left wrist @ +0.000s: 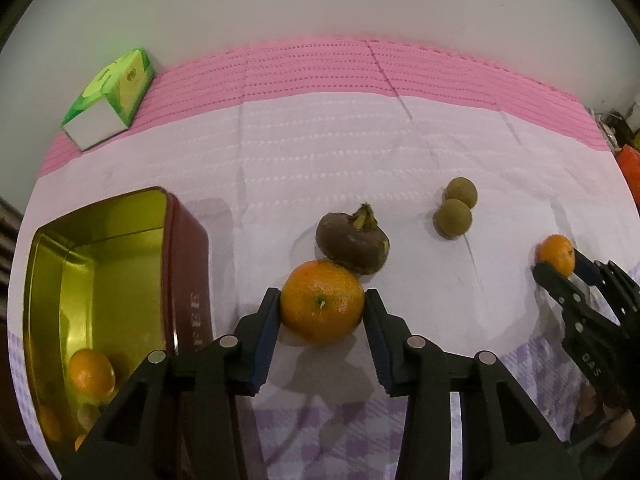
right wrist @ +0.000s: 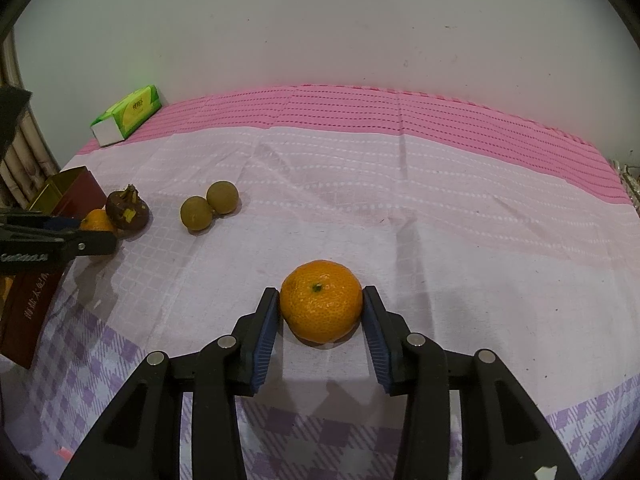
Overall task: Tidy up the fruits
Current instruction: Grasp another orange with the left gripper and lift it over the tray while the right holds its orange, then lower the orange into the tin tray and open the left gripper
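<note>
The left-hand mandarin (left wrist: 322, 302) sits on the cloth-covered surface (left wrist: 320, 168) near its front edge, stem scar turned up and slightly toward the camera; it is round, with no clear long axis. The left gripper (left wrist: 322, 312) straddles it, jaws narrowed to the fruit's width, and both blue pads (left wrist: 269, 322) meet its sides, so it is pinched while resting on the cloth. Touching its far side is a dark brown mangosteen (left wrist: 352, 240), stalk pointing up and away.

Toward the surface's left edge stands an open tin (left wrist: 120, 216), red outside and gold inside, its long axis running front to back; another orange fruit (left wrist: 90, 372) lies in its near end, and others beside it are too hidden to name.

The right-hand mandarin (right wrist: 321, 300) lies toward the right of the surface, well apart from the first, stem scar up. The right gripper (right wrist: 321, 312) brackets it, both pads against its sides, pinching it on the cloth.

Between the two mandarins, farther back, two olive-brown round fruits (left wrist: 456, 208) touch each other. A green tissue pack (left wrist: 112, 96) lies at the back left corner, by the wall.
</note>
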A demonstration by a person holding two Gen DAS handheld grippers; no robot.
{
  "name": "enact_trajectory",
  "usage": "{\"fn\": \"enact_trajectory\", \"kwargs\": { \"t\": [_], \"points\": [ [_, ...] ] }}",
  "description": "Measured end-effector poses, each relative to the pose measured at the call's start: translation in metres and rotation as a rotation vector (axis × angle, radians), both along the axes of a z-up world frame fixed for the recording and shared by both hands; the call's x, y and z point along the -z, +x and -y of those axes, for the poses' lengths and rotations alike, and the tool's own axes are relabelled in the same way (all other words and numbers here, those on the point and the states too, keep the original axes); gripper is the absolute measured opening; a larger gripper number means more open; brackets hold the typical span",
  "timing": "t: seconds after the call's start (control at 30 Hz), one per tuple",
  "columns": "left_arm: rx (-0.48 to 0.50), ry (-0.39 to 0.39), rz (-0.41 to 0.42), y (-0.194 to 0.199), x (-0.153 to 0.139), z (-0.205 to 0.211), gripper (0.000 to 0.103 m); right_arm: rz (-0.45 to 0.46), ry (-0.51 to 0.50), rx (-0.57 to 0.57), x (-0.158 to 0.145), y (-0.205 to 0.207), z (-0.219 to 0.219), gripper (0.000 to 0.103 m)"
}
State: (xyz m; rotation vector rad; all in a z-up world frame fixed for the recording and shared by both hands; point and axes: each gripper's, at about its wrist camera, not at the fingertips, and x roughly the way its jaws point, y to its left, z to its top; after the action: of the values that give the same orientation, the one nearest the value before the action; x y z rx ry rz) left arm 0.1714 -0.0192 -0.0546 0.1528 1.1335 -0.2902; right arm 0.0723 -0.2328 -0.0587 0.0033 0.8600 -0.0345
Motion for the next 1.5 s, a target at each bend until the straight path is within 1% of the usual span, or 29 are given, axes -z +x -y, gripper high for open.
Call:
{"fn": "enact_trajectory", "kwargs": {
  "t": [0.2,0.4,0.5,0.6,0.77,0.93,1.1,1.3,1.5],
  "points": [
    [0.006,-0.015,0.027,-0.02,-0.017,-0.008,0.042,-0.003,-0.011,0.0,0.001,0.002,-0.003,0.04],
    [-0.02,-0.048,0.051,-0.037,-0.042,-0.026,0.042,-0.006,-0.022,0.0,0.002,0.004,-0.006,0.04],
    [-0.044,-0.061,0.081,-0.047,-0.06,-0.043,0.042,-0.007,-0.031,0.0,0.002,0.005,-0.007,0.04],
    [-0.077,-0.055,0.116,-0.054,-0.077,-0.065,0.042,-0.007,-0.032,0.0,0.003,0.006,-0.007,0.04],
    [-0.149,-0.023,0.155,-0.058,-0.092,-0.107,0.042,-0.007,-0.033,0.001,0.003,0.005,-0.007,0.04],
    [-0.226,-0.024,0.144,-0.06,-0.086,-0.145,0.042,-0.008,-0.041,0.001,0.004,0.007,-0.009,0.04],
    [-0.293,-0.022,0.121,-0.061,-0.069,-0.172,0.042,-0.009,-0.044,0.001,0.004,0.007,-0.009,0.04],
    [-0.357,-0.025,0.074,-0.055,-0.042,-0.195,0.042,-0.008,-0.046,0.002,0.004,0.007,-0.009,0.04],
    [-0.395,-0.023,0.047,-0.052,-0.025,-0.21,0.042,-0.008,-0.046,0.002,0.005,0.007,-0.009,0.04]
  ]
}}
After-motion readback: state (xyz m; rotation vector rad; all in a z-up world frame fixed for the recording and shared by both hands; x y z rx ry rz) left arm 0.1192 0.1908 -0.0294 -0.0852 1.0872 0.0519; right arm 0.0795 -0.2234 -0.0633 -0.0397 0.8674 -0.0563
